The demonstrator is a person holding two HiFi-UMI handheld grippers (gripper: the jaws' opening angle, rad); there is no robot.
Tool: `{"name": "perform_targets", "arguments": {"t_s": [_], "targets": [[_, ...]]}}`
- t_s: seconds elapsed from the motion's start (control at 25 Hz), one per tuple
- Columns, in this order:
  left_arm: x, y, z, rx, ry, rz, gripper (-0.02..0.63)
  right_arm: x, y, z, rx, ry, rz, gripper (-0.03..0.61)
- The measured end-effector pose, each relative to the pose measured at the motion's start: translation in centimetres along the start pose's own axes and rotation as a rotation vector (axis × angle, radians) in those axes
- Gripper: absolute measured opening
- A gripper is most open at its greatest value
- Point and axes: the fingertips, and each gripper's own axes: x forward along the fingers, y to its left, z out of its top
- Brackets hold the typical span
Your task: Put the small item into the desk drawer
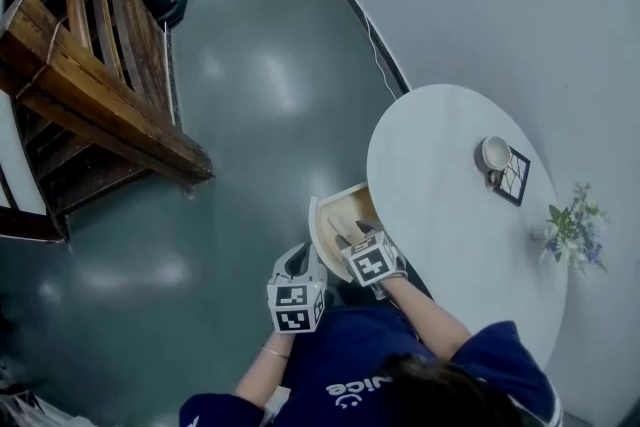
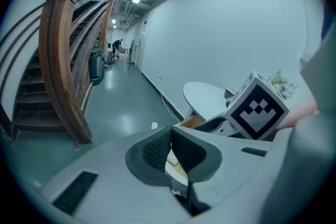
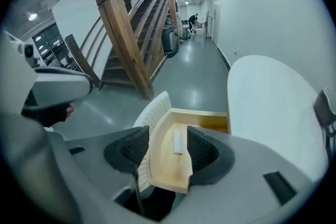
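Item (image 3: pixel 178 140) lies flat inside the open drawer (image 3: pixel 163 170), so the drop looks done. Drawer sticks out from under the table (image 1: pixel 450 185), prob. needs pushing shut next. R gripper (image 3: pixel 169 148) hangs above it, jaws wide apart, nothing held. L gripper (image 2: pixel 170 147) is beside it, jaws together, empty.

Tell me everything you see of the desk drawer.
The drawer stands pulled out from under the round white table. Its front is curved, white and ribbed; the inside looks like pale wood. A small white item lies flat on its floor. The right tongs hang above it, open and seemingly clear of it.
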Motion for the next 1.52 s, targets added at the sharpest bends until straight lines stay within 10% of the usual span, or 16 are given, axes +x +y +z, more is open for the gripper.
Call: {"name": "perform_targets", "arguments": {"t_s": [1.16, 1.52], "targets": [[-0.7, -6.6, 7.2, 0.192, -0.207, -0.170, 0.005, -15.9, -4.1, 2.8, 0.246, -0.573, -0.251, 0.230], [-1.3, -8.9, 8.7, 0.227, -0.271, -0.233, 0.005, -17.9, -4.9, 2.0, 0.238, -0.610, -0.316, 0.223]]}}
